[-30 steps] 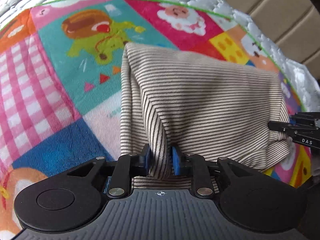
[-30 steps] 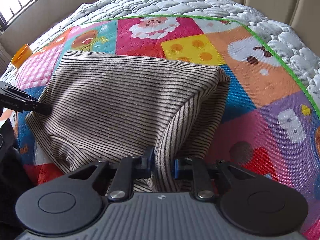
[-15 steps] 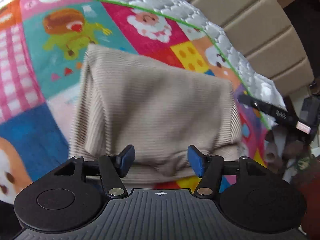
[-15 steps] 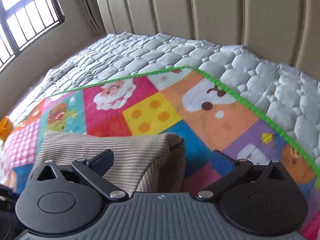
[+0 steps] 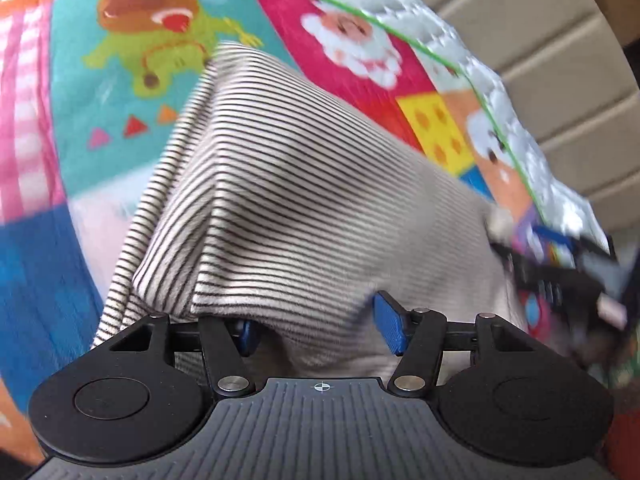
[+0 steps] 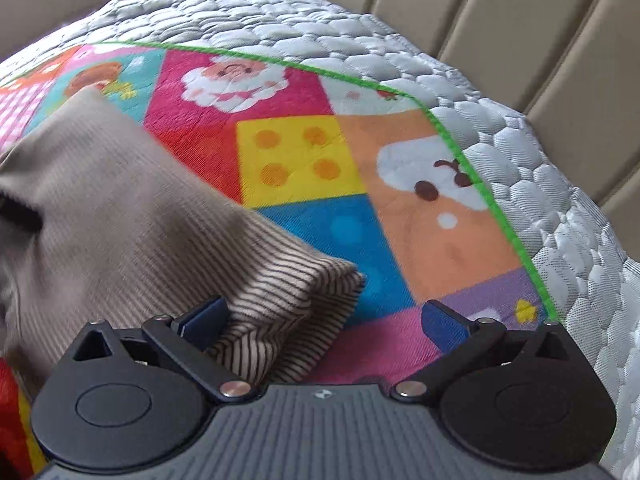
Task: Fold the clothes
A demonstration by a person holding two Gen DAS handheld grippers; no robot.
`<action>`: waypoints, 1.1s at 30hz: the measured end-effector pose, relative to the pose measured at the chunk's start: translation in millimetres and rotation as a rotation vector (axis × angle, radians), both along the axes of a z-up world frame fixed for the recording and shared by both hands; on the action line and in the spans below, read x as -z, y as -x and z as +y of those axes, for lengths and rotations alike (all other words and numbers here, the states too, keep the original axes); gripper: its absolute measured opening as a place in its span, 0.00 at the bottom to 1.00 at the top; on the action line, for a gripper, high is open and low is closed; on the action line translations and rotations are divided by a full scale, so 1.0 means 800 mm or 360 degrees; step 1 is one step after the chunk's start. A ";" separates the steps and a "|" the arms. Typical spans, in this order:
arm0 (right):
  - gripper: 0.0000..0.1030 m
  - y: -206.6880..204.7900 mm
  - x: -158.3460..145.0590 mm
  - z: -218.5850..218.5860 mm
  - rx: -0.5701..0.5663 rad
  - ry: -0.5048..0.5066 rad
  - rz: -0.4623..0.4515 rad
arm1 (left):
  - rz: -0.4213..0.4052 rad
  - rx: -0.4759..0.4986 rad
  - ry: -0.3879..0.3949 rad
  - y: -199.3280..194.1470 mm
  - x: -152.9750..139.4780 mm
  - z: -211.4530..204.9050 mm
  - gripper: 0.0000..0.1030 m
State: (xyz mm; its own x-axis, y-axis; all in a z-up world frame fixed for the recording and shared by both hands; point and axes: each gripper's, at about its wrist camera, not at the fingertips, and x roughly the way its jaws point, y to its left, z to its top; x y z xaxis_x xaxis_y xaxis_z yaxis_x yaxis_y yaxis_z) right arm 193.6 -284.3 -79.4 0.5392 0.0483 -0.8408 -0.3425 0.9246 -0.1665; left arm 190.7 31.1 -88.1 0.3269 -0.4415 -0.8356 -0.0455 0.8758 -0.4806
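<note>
Both tongs stand apart, nothing clamped. We see the left tongs [image 5: 320, 330] wide open over the near edge of the striped garment [image 5: 304, 200], blue pads either side of a hump of cloth; the left pad is partly buried under a fold, the right pad [image 5: 390, 330] shows clear. Whether the pads touch the cloth we cannot tell.

Right tongs [image 6: 324, 322] are spread wide too. Their left pad [image 6: 208, 318] sits just beside the near right corner of the garment [image 6: 132, 216]; the right pad hangs over bare mat, well apart from the cloth.

We see the garment lying folded on the play mat [image 6: 296, 160], a beige, dark-striped bundle with a doubled edge at the near right corner. It lies towards the left of the mat in the right wrist view, and near the middle of the mat [image 5: 132, 132] in the left one.

The mat, with its cartoon panels and green border, lies on a quilted grey mattress [image 6: 520, 184]. A padded beige headboard [image 6: 540, 32] stands behind.

In the left wrist view we catch the right tongs [image 5: 560, 276] at the garment's right edge, blurred.
</note>
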 end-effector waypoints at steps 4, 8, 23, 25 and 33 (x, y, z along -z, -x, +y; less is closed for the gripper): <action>1.00 0.030 -0.004 0.014 -0.0105 -0.0037 -0.0006 | -0.0144 -0.0041 -0.0149 -0.032 -0.011 0.003 0.64; 1.00 0.038 -0.040 0.000 -0.0040 -0.0184 -0.0195 | -0.0146 -0.0136 -0.0187 -0.035 -0.020 0.011 0.67; 1.00 0.000 0.010 -0.026 0.0167 0.0115 -0.0154 | 0.0123 0.0075 0.0022 0.032 -0.003 -0.019 0.78; 1.00 0.004 0.010 -0.026 0.0149 0.0114 -0.0146 | 0.0079 0.0083 -0.0039 0.022 -0.004 -0.025 0.54; 1.00 0.036 0.007 0.000 -0.0092 0.0119 -0.0135 | -0.0173 0.0165 -0.0359 -0.050 -0.015 -0.052 0.41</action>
State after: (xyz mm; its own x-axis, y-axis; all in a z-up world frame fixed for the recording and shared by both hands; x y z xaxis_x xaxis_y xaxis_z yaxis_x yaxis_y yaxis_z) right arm 164.5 -284.1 -84.9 0.6067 0.0204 -0.7947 -0.3768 0.8876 -0.2648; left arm 230.4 -10.6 -75.7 0.3827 -0.2839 -0.8792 0.0912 0.9586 -0.2698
